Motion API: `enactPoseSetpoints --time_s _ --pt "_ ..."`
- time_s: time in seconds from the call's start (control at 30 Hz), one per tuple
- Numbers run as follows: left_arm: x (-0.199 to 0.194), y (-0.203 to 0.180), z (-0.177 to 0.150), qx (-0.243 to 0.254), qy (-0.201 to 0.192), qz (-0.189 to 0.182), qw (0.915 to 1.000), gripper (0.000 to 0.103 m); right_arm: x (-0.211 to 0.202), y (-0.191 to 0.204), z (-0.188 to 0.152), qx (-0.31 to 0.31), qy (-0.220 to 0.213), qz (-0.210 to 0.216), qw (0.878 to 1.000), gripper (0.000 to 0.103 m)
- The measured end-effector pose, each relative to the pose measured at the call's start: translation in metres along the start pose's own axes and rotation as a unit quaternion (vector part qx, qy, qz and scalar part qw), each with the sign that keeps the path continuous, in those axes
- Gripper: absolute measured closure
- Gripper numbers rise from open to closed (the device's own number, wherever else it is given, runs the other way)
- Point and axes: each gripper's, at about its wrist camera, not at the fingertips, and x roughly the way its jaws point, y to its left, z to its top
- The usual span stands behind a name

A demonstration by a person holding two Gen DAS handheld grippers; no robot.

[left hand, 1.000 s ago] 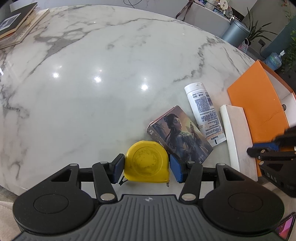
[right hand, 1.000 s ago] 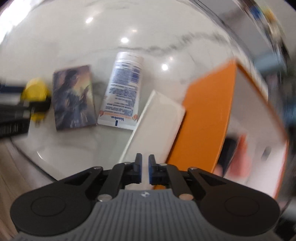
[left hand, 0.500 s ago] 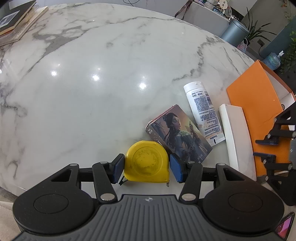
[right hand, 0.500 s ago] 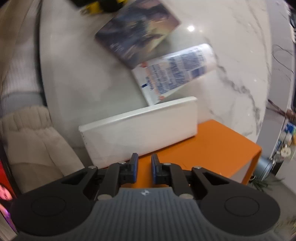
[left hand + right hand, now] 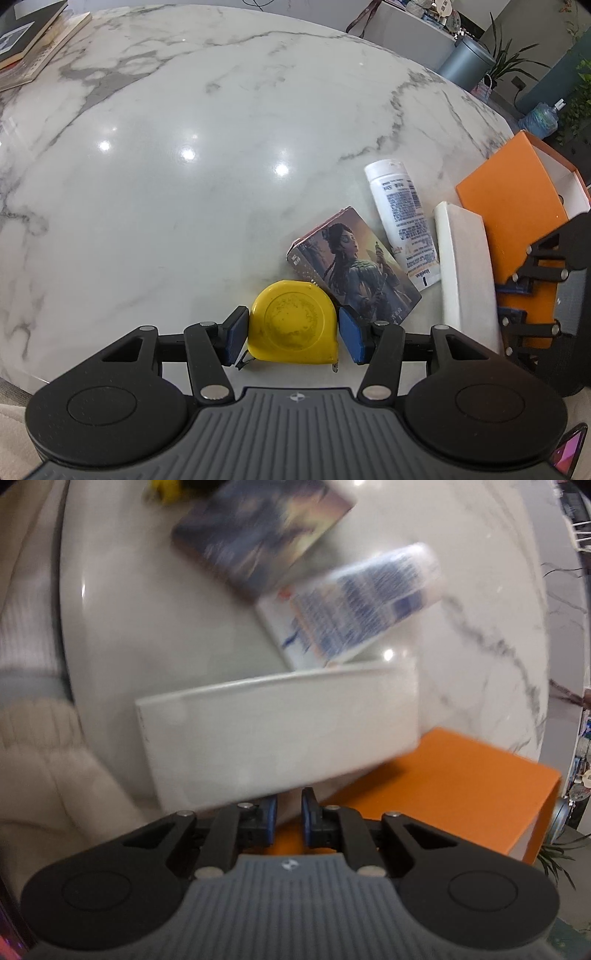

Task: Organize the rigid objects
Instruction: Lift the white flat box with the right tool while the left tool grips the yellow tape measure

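My left gripper (image 5: 293, 332) is shut on a yellow tape measure (image 5: 291, 314) that rests on the marble table (image 5: 184, 203) near its front edge. Right of it lie a picture-printed box (image 5: 354, 266), a white lotion tube (image 5: 402, 218), a flat white box (image 5: 463, 266) and an open orange box (image 5: 513, 206). My right gripper (image 5: 289, 812) hangs shut and holds nothing, over the seam between the flat white box (image 5: 277, 734) and the orange box (image 5: 443, 782). It also shows at the right edge of the left wrist view, right gripper (image 5: 513, 301). The right wrist view is blurred.
Stacked books (image 5: 29, 40) lie at the far left of the table. A grey bin (image 5: 469, 62) and a water bottle (image 5: 539, 118) stand beyond the far right edge. A person's cream sleeve (image 5: 44, 775) is at the near table edge.
My right gripper has rolled about its axis and sunk closer to the flat white box and the orange box. The left gripper and the tape measure have stayed put.
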Motion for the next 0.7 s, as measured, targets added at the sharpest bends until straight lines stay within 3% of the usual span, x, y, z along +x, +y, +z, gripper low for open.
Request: enactPoseSetpoints --time_s 0.13,0.23,0.33,0.37,0.5,0.7 --pt "0.0 -0.002 -0.001 0.004 -0.001 0.004 1.0 0.042 -0.009 -0.015 0.011 0.046 -0.036 0.025 0.998 0.09" --pt "0.0 -0.004 -0.002 0.016 0.0 0.008 0.9998 0.042 -0.014 -0.023 0.014 0.097 -0.039 0.047 0.993 0.082" --pt "0.002 -0.007 -0.002 0.026 0.006 0.012 0.9996 0.041 -0.015 -0.034 0.009 0.129 -0.051 0.058 0.989 0.071" --pt "0.002 -0.007 -0.002 0.027 0.008 0.012 0.9995 0.041 -0.018 -0.037 0.007 0.15 -0.052 0.064 0.985 0.062" --pt "0.004 -0.008 -0.001 0.028 0.016 0.015 0.9994 0.04 -0.016 -0.056 -0.002 0.27 -0.046 0.091 0.957 0.06" --pt "0.004 -0.008 -0.002 0.028 0.014 0.032 0.999 0.041 -0.017 -0.063 -0.017 0.431 -0.054 0.103 0.895 0.057"
